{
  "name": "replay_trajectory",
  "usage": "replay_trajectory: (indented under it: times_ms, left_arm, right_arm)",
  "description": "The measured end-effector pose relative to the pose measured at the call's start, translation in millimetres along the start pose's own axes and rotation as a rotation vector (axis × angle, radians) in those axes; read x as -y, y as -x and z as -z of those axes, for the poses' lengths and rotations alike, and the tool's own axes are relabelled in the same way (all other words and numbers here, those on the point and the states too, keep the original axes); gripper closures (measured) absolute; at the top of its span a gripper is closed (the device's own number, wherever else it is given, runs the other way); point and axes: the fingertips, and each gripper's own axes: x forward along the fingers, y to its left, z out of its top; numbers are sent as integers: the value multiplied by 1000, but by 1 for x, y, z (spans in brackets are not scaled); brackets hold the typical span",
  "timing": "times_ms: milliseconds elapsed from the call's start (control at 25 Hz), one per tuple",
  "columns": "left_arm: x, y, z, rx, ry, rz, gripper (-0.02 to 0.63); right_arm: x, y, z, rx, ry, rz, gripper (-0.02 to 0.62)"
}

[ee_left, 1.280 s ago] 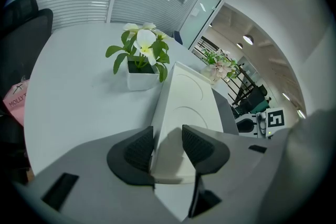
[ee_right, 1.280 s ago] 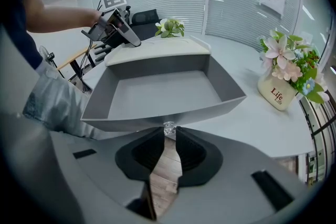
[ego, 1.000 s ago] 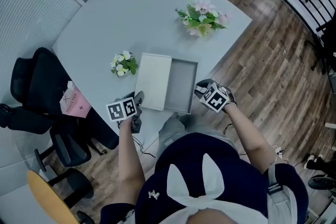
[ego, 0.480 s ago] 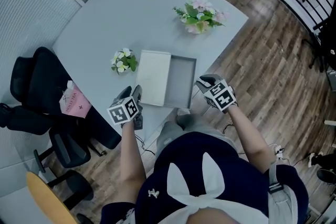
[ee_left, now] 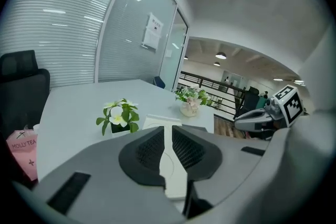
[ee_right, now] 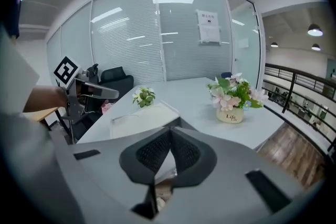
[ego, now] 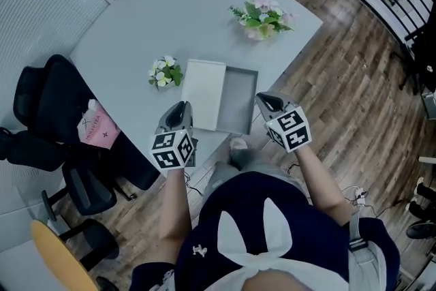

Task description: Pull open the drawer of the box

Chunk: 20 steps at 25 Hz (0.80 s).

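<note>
The white box (ego: pixel 202 93) lies flat near the table's front edge. Its grey drawer (ego: pixel 238 102) stands pulled out to the right and looks empty. My left gripper (ego: pixel 181 108) hovers just in front of the box's near left corner. Its jaws are closing, with a narrow gap left and nothing between them. In the left gripper view (ee_left: pixel 168 131) the box (ee_left: pixel 159 122) shows beyond the pads. My right gripper (ego: pixel 265 101) hangs beside the drawer's near right corner, shut and empty. The right gripper view (ee_right: pixel 170 135) looks across the box (ee_right: pixel 140 117).
A small pot of white flowers (ego: pixel 163 73) stands left of the box. A pink bouquet (ego: pixel 264 16) sits near the table's far right edge (ego: pixel 300 44). A black chair (ego: pixel 41 112) holding a pink bag (ego: pixel 95 129) is at the left, above a wood floor.
Both grippers have drawn back slightly from the box and risen toward me. Their jaws have narrowed. The drawer stays pulled out as before.
</note>
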Motion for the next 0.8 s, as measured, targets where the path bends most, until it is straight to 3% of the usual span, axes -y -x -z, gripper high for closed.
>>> replay_trajectory:
  times_ms: [240, 520, 800]
  left_arm:
    - [36, 20, -15, 65, -37, 37, 567]
    - [84, 36, -22, 107, -94, 119, 580]
    - [106, 49, -20, 93, -120, 186, 580]
  right_arm:
    - [-27, 19, -26, 29, 106, 48, 589]
    - [-61, 39, -41, 71, 67, 38, 592]
    - [-82, 55, -48, 98, 89, 35, 592]
